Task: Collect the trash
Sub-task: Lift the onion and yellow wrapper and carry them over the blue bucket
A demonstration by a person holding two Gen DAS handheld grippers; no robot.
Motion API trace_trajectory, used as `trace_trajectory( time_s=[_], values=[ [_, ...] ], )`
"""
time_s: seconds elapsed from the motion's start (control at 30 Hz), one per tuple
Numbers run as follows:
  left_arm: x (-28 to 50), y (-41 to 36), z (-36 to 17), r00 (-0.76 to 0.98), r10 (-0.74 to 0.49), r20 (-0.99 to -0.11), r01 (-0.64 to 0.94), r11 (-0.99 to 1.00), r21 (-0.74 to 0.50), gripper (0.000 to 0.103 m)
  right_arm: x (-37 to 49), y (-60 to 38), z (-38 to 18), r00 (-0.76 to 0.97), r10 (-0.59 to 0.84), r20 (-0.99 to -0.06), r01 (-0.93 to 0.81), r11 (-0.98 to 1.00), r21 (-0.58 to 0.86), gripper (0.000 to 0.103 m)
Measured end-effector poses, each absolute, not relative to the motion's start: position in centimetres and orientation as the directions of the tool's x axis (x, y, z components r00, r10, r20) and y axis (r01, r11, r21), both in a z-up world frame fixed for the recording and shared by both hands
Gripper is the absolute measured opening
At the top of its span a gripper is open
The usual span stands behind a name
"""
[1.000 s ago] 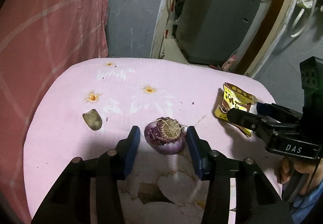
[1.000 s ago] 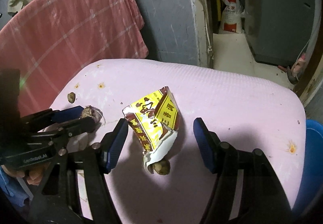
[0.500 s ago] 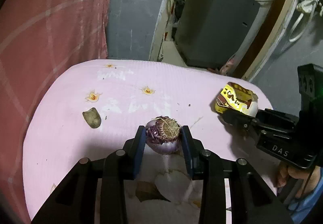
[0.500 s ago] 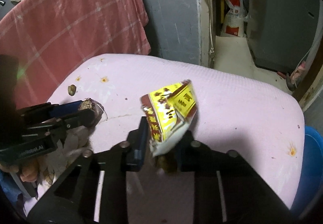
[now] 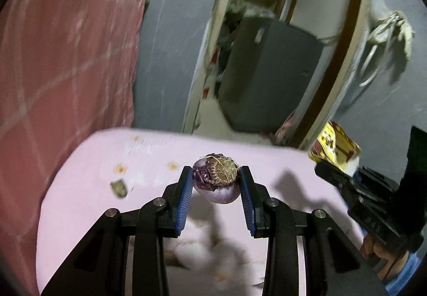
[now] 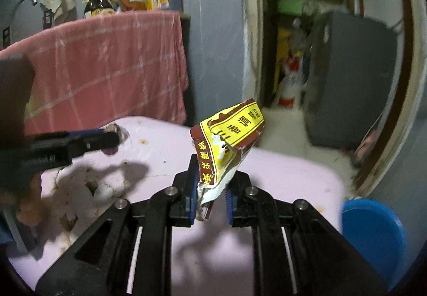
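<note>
left gripper (image 5: 216, 180) pinching an onion end (image 5: 216, 178) between blue pads (image 5: 184, 201), raised clear above the pink table (image 5: 88, 200), shadow on the cloth below. right gripper (image 6: 212, 186) pressed together on a torn yellow-and-brown packet (image 6: 229, 138), packet upright, sticking up out of the jaws, off the table. in the left view, packet (image 5: 336, 148) and right gripper (image 5: 333, 170) at 3 o'clock. in the right view, left gripper (image 6: 112, 137) at 9 o'clock with the onion end (image 6: 117, 132) at its tip. small scrap (image 5: 118, 188) lying on the table at 9 o'clock of the onion end, apart from it. pale peelings (image 6: 80, 193) scattered on the near left part of the table. blue bin (image 6: 373, 237) at 4 o'clock in the right view, just beside the table edge. red cloth (image 6: 106, 69) hanging behind the table.
</note>
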State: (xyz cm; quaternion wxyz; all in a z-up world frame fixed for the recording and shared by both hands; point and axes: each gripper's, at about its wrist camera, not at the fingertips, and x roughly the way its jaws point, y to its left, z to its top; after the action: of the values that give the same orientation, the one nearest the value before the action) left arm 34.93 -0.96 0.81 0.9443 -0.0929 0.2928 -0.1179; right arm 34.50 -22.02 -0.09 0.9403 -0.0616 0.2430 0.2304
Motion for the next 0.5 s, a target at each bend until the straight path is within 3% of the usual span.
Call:
trace_trajectory(
  time_s=[0.23, 0.5],
  values=[
    [33.8, -4.7, 3.1, 0.842, -0.334, -0.424, 0.246, 0.937, -0.248, 0.03, 31.5, -25.8, 2.8, 0.856, 0.348, -0.382, -0.396, 0.917, -0.05, 0.017],
    [33.5, -9.6, 5.1, 0.845, -0.423, -0.327, 0.351, 0.901, -0.255, 0.03, 29.1, -32.0, 4.7, 0.94, 0.194, -0.282, -0.219, 0.974, -0.06, 0.017]
  ],
)
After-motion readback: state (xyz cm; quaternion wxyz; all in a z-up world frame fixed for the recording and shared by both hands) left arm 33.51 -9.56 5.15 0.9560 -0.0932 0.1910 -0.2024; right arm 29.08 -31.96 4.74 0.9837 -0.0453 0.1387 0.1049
